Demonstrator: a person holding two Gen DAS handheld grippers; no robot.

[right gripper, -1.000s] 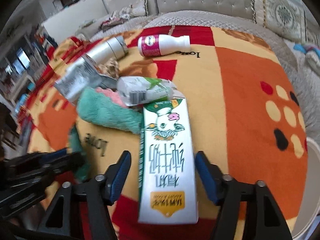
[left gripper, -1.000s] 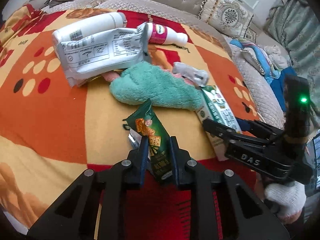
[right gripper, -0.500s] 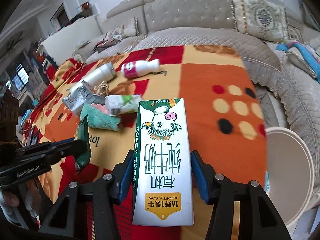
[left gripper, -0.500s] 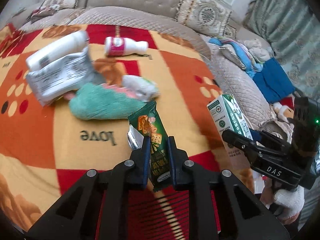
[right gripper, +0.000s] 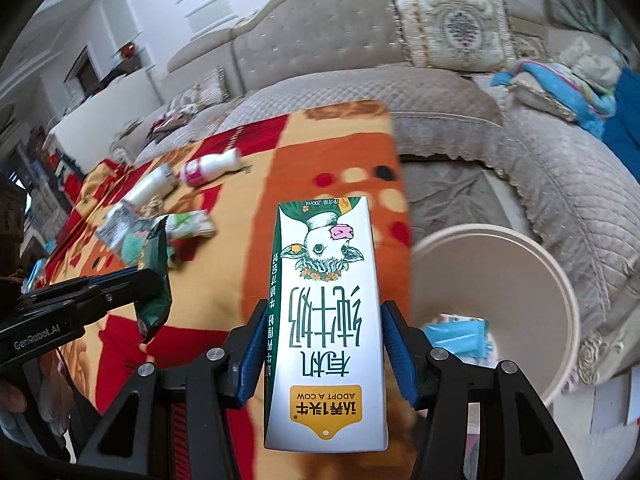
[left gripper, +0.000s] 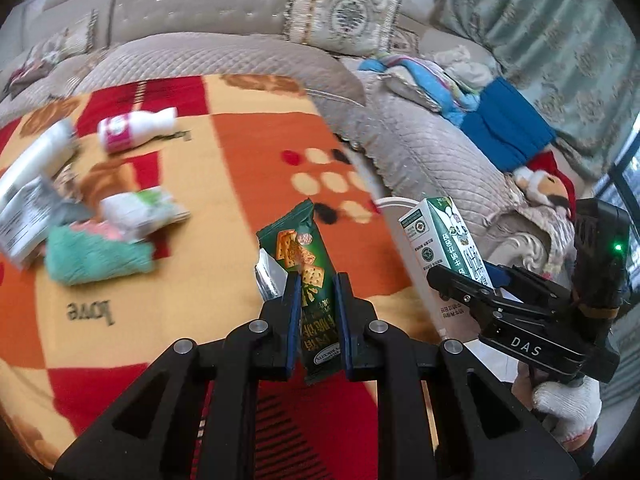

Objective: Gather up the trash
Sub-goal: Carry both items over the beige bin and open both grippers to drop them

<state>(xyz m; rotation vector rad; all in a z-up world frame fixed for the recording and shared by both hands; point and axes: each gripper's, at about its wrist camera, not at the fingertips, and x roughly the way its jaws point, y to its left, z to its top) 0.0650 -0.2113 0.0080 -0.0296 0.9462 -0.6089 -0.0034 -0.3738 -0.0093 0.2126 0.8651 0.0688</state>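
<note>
Bright patchwork blanket [left gripper: 248,168] on the sofa, left gripper [left gripper: 316,280] pinching a green biscuit wrapper [left gripper: 308,264], right gripper [right gripper: 320,320] clamped on the milk carton [right gripper: 326,312] beside the beige bin [right gripper: 560,280], so an early release could bounce it off the rim.

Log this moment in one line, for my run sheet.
left tool: grips cracker wrapper | right tool: grips milk carton | bin: beside blanket

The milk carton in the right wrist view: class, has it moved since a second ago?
Yes. The milk carton, clamped in the right gripper, was lifted off the blanket and carried right, toward the beige bin.
</note>
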